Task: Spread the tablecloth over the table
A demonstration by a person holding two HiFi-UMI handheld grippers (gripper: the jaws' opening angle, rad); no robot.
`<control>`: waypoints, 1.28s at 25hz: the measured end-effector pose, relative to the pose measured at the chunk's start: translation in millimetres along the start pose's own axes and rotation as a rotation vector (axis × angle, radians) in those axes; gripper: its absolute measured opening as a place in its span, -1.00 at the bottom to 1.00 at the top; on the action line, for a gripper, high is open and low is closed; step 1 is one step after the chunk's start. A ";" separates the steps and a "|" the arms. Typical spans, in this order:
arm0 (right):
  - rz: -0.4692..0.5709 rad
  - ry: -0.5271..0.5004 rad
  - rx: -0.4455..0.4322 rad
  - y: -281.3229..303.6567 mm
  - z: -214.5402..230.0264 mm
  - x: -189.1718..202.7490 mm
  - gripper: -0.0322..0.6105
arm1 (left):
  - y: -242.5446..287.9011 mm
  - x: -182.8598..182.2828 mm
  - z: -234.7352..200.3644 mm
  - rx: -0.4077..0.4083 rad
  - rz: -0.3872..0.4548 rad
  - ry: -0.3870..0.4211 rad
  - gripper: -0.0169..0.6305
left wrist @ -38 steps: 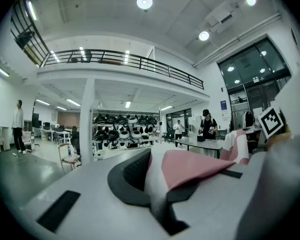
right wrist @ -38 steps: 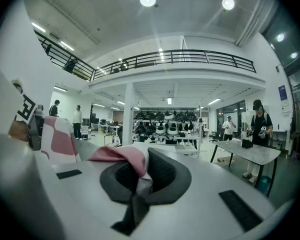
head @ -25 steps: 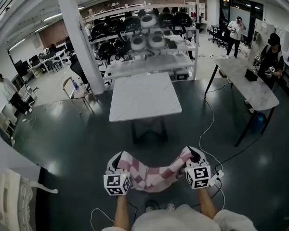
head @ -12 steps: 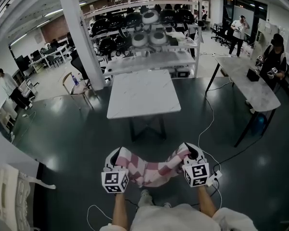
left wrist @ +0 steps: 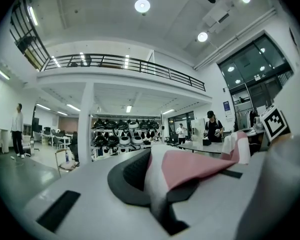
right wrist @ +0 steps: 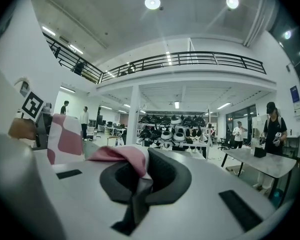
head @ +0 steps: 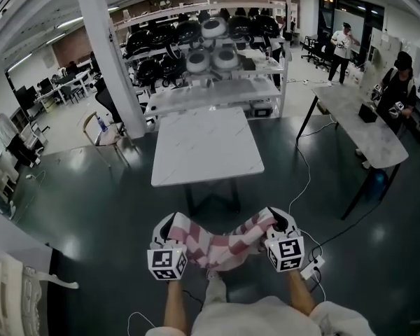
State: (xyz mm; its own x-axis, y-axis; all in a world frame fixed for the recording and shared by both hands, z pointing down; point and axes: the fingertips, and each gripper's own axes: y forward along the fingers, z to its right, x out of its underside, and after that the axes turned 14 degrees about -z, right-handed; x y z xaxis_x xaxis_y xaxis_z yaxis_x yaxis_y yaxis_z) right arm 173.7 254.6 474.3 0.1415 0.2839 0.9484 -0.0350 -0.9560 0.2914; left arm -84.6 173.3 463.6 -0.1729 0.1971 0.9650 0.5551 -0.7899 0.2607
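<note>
A pink-and-white checked tablecloth [head: 218, 247] hangs bunched between my two grippers, above the dark floor and short of the white marble-top table [head: 206, 145]. My left gripper [head: 166, 229] is shut on the cloth's left end, and my right gripper [head: 281, 223] is shut on its right end. In the left gripper view the cloth [left wrist: 190, 165] runs out of the closed jaws of the left gripper [left wrist: 157, 196] toward the right. In the right gripper view the cloth [right wrist: 121, 157] is pinched in the right gripper [right wrist: 140, 186] and trails left. Both grippers point level at the table, whose top is bare.
Behind the table stands a shelf rack [head: 210, 61] loaded with dark helmets. A white pillar [head: 112, 61] and a chair [head: 105, 128] are at the left. A long table [head: 367, 128] with a person [head: 395, 82] beside it is at the right. A white cable [head: 304, 180] snakes across the floor.
Both grippers have moved forward toward the white table with the cloth still between them. The table now lies closer in the head view.
</note>
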 end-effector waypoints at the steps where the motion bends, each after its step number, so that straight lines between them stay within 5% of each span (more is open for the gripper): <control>1: 0.001 -0.002 0.003 12.6 0.0 -3.7 -0.86 | 11.4 -1.4 -8.8 0.002 -0.001 -0.006 -0.85; 19: -0.006 -0.019 0.052 238.9 -18.1 -99.6 -0.86 | 190.3 -61.4 -185.9 0.062 0.017 -0.017 -0.85; 32: 0.012 -0.046 0.072 333.5 -19.8 -127.3 -0.86 | 275.4 -75.8 -262.9 0.065 0.034 -0.019 -0.85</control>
State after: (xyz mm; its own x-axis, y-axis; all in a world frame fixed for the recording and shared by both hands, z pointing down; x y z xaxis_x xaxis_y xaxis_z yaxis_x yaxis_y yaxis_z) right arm 124.4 -98.8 453.2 0.1871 0.2705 0.9444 0.0336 -0.9626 0.2690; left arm -132.5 -211.8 455.1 -0.1385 0.1823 0.9734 0.6124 -0.7567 0.2289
